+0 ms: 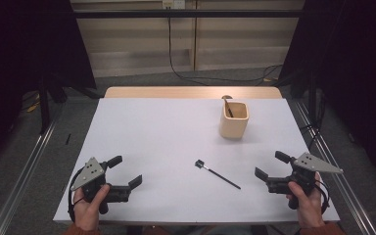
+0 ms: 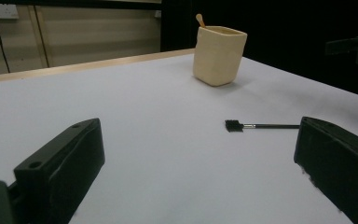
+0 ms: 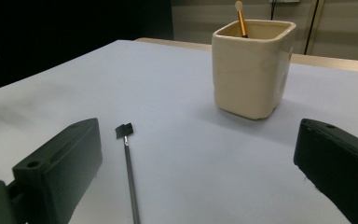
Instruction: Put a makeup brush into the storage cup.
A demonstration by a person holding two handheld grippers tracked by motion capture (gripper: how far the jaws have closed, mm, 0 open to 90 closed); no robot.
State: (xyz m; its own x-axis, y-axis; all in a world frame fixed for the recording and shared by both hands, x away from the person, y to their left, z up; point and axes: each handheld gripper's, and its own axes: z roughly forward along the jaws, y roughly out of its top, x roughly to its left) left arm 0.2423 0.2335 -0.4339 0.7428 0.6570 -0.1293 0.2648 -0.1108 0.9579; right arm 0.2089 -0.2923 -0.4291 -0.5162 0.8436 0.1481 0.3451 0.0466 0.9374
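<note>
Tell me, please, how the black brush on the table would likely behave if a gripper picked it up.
The brush looks stiff: its thin handle lies straight. It is probably very light, being so slender. Lying flat on the smooth table, it may roll or slide from closing jaws.

A white table top (image 1: pixel 166 142) fills the middle of the high view, with a pale wooden edge (image 1: pixel 191 92) along its far side. Grey floor (image 1: pixel 24 161) surrounds it, and metal rails (image 1: pixel 19 176) run along the lower left and lower right. At the top of the frame stands a beige panelled wall (image 1: pixel 142 44), with a wall socket (image 1: pixel 173 4) at its upper edge and a black cable (image 1: pixel 176 58) hanging to the floor. Dark areas, possibly curtains (image 1: pixel 19 44), close off the upper corners.
</note>
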